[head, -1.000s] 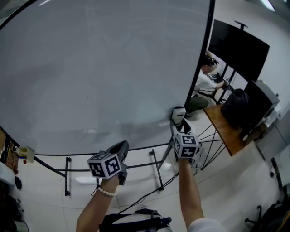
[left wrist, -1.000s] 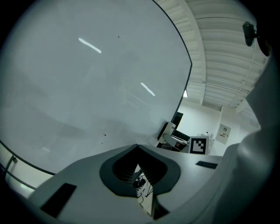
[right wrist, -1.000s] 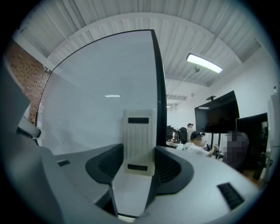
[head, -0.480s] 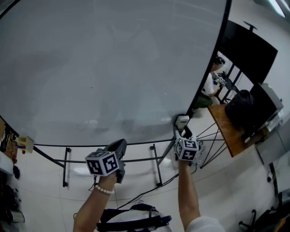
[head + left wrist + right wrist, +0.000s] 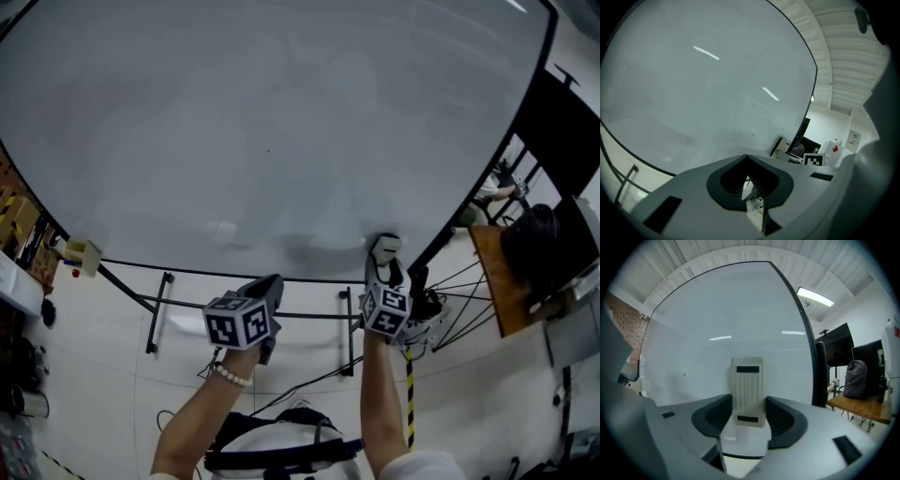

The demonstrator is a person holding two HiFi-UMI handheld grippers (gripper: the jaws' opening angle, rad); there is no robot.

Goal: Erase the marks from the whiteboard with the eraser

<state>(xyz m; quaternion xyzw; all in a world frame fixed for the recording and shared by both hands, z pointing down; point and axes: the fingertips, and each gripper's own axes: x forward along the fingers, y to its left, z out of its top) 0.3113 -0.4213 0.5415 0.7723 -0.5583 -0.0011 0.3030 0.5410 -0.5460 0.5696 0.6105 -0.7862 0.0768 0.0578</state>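
Observation:
The whiteboard [image 5: 281, 122] fills most of the head view; its surface looks almost bare, with a tiny dark speck [image 5: 267, 150] and faint smudges low down. My right gripper [image 5: 383, 265] is shut on a cream eraser [image 5: 384, 248], held upright against the board's lower edge, left of the black right frame. In the right gripper view the ribbed eraser [image 5: 748, 387] stands between the jaws of the right gripper [image 5: 748, 416], flat towards the whiteboard [image 5: 717, 324]. My left gripper [image 5: 270, 286] hangs below the board, shut and holding nothing; in the left gripper view, the left gripper [image 5: 746, 157] has its tips touching.
The board stands on a black frame with legs [image 5: 159, 309]. A yellow box [image 5: 82, 253] hangs at its lower left. Right of the board are a wooden desk [image 5: 502, 281], a black backpack [image 5: 536, 234], dark monitors [image 5: 572, 122] and a seated person [image 5: 492, 192]. Cables cross the floor.
The view has swung, showing more board on the right. The right gripper with the eraser now sits further left of the board's right frame. The left gripper stays shut below the board.

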